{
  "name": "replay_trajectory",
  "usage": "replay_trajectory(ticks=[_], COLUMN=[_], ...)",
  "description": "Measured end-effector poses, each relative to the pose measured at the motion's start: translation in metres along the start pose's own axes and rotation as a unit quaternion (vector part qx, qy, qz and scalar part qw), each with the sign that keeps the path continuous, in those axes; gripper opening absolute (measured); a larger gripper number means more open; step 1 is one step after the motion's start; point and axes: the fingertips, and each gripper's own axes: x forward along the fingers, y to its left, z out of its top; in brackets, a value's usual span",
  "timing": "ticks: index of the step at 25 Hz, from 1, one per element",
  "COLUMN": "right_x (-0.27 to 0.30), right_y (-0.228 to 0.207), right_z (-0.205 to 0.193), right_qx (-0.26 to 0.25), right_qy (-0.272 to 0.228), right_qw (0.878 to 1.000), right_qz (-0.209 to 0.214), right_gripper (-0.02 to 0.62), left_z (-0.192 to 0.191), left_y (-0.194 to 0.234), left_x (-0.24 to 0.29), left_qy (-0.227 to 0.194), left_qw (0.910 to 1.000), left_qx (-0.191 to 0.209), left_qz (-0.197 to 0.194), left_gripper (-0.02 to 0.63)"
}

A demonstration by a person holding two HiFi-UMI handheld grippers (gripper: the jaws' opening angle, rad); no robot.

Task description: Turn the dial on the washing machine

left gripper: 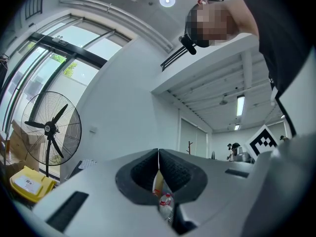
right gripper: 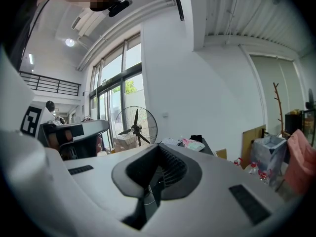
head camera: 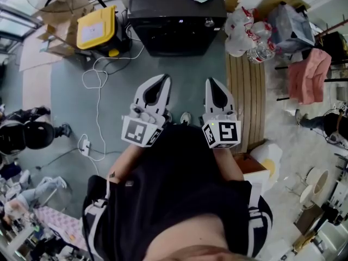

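Both hand-held grippers narrow and empty, well apart from the washing machine

The left hand-held gripper and right hand-held gripper are held side by side close to the person's body, each with its jaws pressed together and nothing between them. The black washing machine stands on the floor ahead, with a small round dial near the right of its top front edge. A yellow box sits to its left, water bottles to its right, and a white cable trails over the floor
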Motion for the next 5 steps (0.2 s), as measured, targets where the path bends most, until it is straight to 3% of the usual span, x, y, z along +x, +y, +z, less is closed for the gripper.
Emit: replay_trajectory(ticks=[5], right_x=[-0.0006], right_y=[0.0005], right_z=[0.0002], right_qx=[0.003], right_qy=[0.003], right_qw=[1.0], right_qz=[-0.001], right_gripper=[0.025], left_z=[0.0021], left_y=[-0.0001], left_x=[-0.001], left_qy=[0.002], left_qw=[1.0], left_qx=[0.0], left_qz=[0.002], left_gripper=[0.023])
